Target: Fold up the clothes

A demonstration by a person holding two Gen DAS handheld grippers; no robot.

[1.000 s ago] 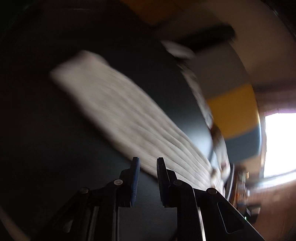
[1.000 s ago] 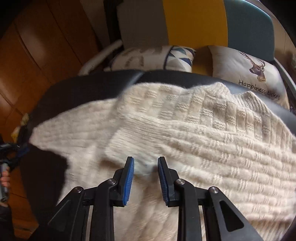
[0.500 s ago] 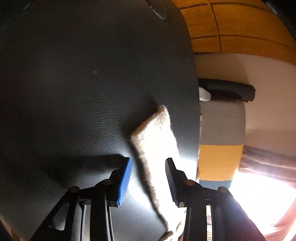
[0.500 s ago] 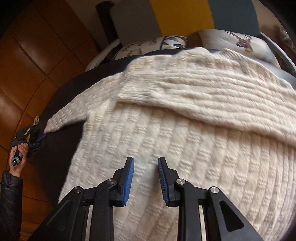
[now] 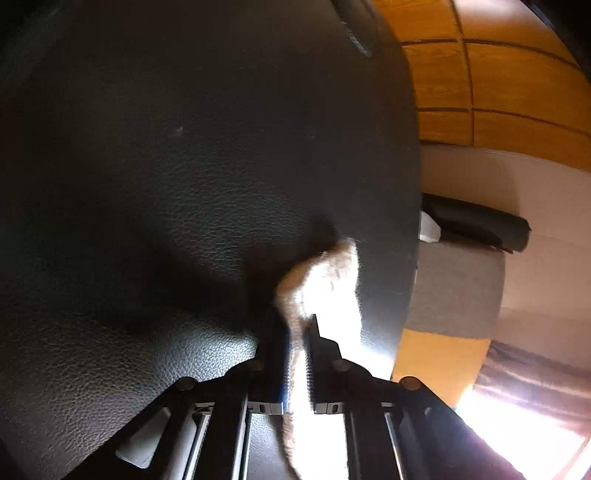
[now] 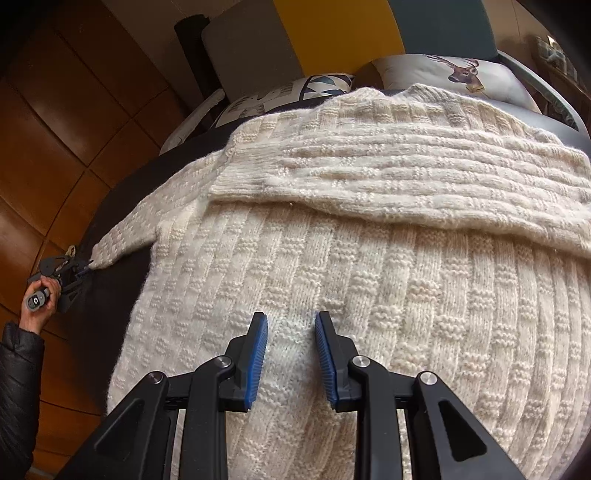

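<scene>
A cream knitted sweater lies spread on a black leather surface. One sleeve is folded across its upper body. The other sleeve stretches out to the left, its cuff at my left gripper, which a hand holds at the surface's left edge. In the left wrist view my left gripper is shut on that cuff, just above the black leather. My right gripper is open and empty, hovering over the sweater's lower body.
Two printed cushions lie beyond the sweater against a grey, yellow and teal backrest. Wood panelling fills the left side. In the left wrist view a bright window glares at the lower right.
My left gripper has swung onto the left sleeve's cuff and closed on it. My right gripper has let go of the folded sleeve and pulled back over the sweater's body, staying open.
</scene>
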